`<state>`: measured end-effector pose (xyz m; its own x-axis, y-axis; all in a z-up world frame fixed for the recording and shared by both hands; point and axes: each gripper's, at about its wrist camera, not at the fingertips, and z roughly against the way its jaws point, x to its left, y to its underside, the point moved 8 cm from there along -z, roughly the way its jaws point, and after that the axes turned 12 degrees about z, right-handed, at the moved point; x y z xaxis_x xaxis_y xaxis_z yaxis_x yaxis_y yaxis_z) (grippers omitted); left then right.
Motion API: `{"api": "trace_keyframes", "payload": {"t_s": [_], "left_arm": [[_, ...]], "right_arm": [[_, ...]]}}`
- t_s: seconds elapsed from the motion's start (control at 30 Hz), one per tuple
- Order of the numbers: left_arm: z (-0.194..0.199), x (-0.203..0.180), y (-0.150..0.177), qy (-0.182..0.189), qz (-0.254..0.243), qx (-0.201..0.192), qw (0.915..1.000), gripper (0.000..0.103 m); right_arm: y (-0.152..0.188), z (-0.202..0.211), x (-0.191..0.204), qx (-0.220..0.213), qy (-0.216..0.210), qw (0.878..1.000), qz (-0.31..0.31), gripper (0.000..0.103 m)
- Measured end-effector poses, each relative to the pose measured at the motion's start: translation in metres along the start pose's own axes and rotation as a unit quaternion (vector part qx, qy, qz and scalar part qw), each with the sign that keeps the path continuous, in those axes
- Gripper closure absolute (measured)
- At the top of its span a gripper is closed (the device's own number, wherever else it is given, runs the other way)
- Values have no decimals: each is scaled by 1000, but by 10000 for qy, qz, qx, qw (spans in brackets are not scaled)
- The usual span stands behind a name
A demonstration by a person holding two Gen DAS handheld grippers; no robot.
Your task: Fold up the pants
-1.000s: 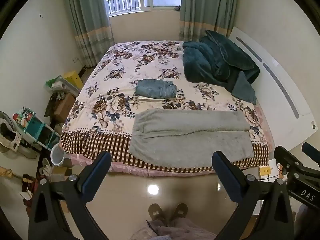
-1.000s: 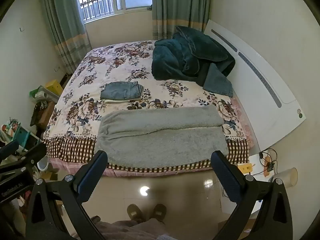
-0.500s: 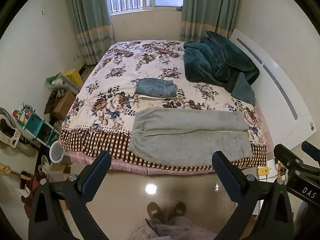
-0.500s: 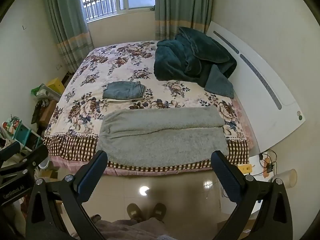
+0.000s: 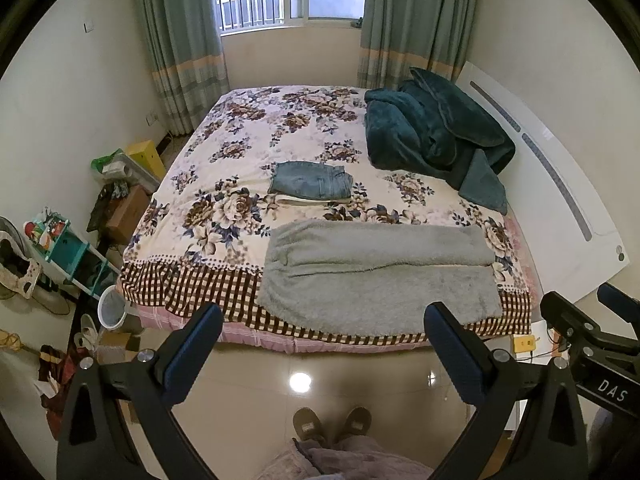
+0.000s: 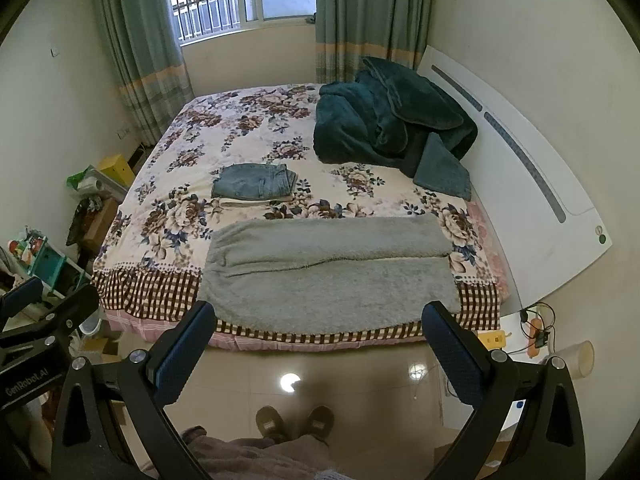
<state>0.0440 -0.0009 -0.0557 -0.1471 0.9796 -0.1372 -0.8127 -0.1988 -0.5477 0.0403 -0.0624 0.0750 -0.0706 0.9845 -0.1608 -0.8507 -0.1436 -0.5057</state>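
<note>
Grey fleece pants [image 5: 380, 276] [image 6: 332, 272] lie spread flat across the near edge of the floral bed [image 5: 224, 216] [image 6: 168, 216], legs side by side pointing right, waist at the left. My left gripper [image 5: 323, 322] and right gripper [image 6: 319, 320] both stand open and empty, held above the tiled floor short of the bed, well clear of the pants. Folded blue jeans [image 5: 311, 186] [image 6: 254, 187] rest on the bed behind the grey pants.
A dark teal blanket [image 5: 436, 136] [image 6: 392, 128] is heaped at the bed's far right by the white headboard [image 5: 560, 200]. Clutter, boxes and a small shelf [image 5: 60, 248] crowd the floor at left. A person's slippered feet [image 5: 332, 426] stand on the tiles below.
Both grippers have drifted slightly back and up from the bed, so the view has widened a little. The pants and jeans have not moved.
</note>
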Motion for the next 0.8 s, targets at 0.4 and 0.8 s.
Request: {"api": "trace_keyframes", "payload": {"t_s": [0.4,0.8], "left_arm": [[3,3,-2,32,7,-6,10000,0],[4,3,-2,69,44,-3,10000,0]], "right_arm": [[-3,8,7,12,6,10000,-5,0],[-2,8,8,-15,11,10000,27,0]]}}
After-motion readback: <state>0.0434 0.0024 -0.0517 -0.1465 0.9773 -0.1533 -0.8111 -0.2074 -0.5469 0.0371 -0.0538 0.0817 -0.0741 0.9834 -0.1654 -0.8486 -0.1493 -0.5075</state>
